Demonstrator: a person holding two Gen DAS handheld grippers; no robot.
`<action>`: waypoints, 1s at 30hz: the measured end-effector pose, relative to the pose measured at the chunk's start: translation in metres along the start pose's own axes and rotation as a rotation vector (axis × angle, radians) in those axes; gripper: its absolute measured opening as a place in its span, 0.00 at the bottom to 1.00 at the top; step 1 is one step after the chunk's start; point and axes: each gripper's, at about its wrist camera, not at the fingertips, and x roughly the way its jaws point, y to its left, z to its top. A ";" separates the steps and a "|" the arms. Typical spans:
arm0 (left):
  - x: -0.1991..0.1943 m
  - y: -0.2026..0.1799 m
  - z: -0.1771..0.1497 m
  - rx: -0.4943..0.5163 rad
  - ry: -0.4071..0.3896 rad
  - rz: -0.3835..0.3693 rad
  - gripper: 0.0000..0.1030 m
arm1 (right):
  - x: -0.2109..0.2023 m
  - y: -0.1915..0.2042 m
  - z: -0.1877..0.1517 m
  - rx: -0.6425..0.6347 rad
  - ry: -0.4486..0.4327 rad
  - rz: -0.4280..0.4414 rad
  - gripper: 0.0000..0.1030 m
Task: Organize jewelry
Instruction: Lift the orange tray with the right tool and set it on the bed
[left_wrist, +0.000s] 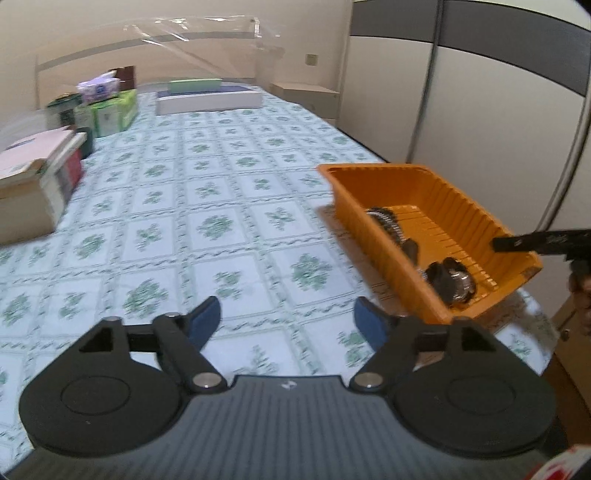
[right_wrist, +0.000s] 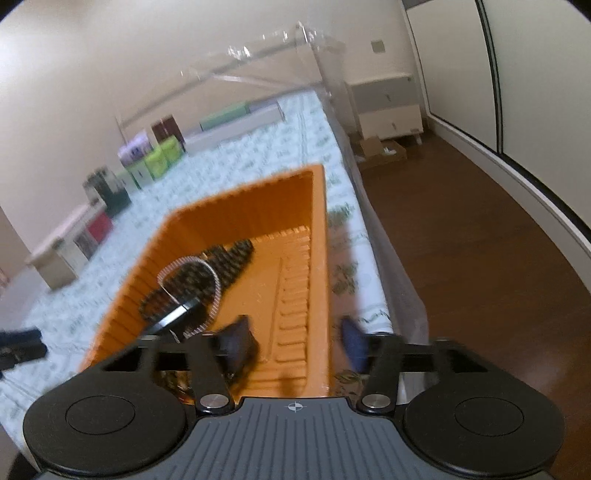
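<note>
An orange plastic tray (left_wrist: 476, 206) sits near the right edge of the table on a green-and-white floral cloth (left_wrist: 207, 206). It holds dark and silver jewelry (left_wrist: 452, 282), including a beaded chain (left_wrist: 384, 218). My left gripper (left_wrist: 288, 323) is open and empty, low over the cloth to the left of the tray. In the right wrist view my right gripper (right_wrist: 291, 345) is open and straddles the tray's right wall (right_wrist: 319, 258), left finger (right_wrist: 236, 341) inside. Inside lie a dark chain (right_wrist: 229, 264), a pale beaded bracelet (right_wrist: 216, 291) and a dark watch-like piece (right_wrist: 173, 317). The view is blurred.
Books (left_wrist: 37, 184) and tissue and green boxes (left_wrist: 110, 107) line the table's left side. A flat white box (left_wrist: 208, 101) lies at the far end under a clear acrylic stand (left_wrist: 184, 48). The table edge and brown floor (right_wrist: 461, 258) are right of the tray.
</note>
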 end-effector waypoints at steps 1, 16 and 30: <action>-0.002 0.002 -0.002 0.007 0.000 0.016 0.82 | -0.003 0.002 0.001 -0.003 -0.003 -0.008 0.58; -0.044 0.022 -0.025 -0.186 0.021 0.095 1.00 | -0.050 0.079 -0.017 -0.054 0.006 -0.225 0.77; -0.066 0.002 -0.042 -0.230 0.125 0.131 1.00 | -0.050 0.152 -0.059 -0.157 0.137 -0.169 0.82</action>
